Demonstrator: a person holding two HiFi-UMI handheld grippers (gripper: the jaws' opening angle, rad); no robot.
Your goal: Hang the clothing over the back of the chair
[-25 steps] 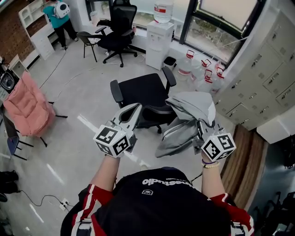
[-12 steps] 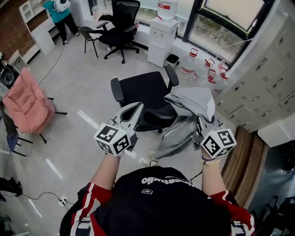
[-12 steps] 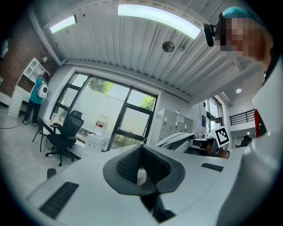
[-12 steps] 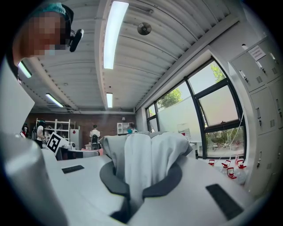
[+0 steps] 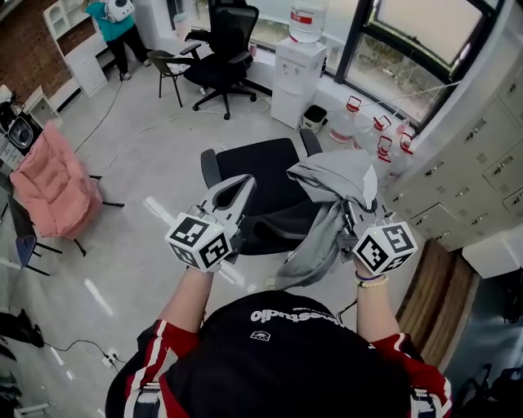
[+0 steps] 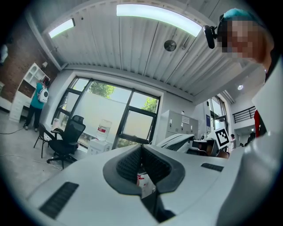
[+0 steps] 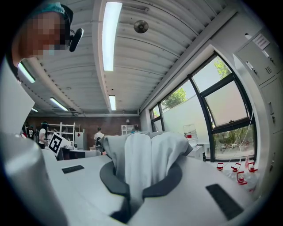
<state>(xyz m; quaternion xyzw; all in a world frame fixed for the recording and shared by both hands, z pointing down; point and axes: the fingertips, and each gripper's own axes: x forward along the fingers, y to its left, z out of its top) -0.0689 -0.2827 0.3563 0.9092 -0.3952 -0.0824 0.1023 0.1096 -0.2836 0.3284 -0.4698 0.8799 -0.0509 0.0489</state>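
Note:
A black office chair (image 5: pixel 255 173) stands on the floor just ahead of both grippers. My right gripper (image 5: pixel 353 216) is shut on a grey garment (image 5: pixel 333 181); the cloth bunches above the jaws and hangs down beside the chair's right armrest. In the right gripper view, folds of the garment (image 7: pixel 148 152) rise out of the right gripper (image 7: pixel 141 173). My left gripper (image 5: pixel 235 189) is held level at the chair's left side, shut with nothing in it. The left gripper (image 6: pixel 142 148) has its pads meeting at the tip, and the garment (image 6: pixel 177 140) shows off to its right.
A second black office chair (image 5: pixel 222 41) and a small black chair (image 5: pixel 167 65) stand far back. A water dispenser (image 5: pixel 298 69) and water jugs (image 5: pixel 376 131) line the window wall. Grey lockers (image 5: pixel 482 163) are at right, a pink padded chair (image 5: pixel 53 184) at left, a person (image 5: pixel 114 24) at top left.
Both grippers have moved forward together toward the chair. The garment travelled with the right gripper and now hangs over the chair's right side. Neither gripper's jaws changed.

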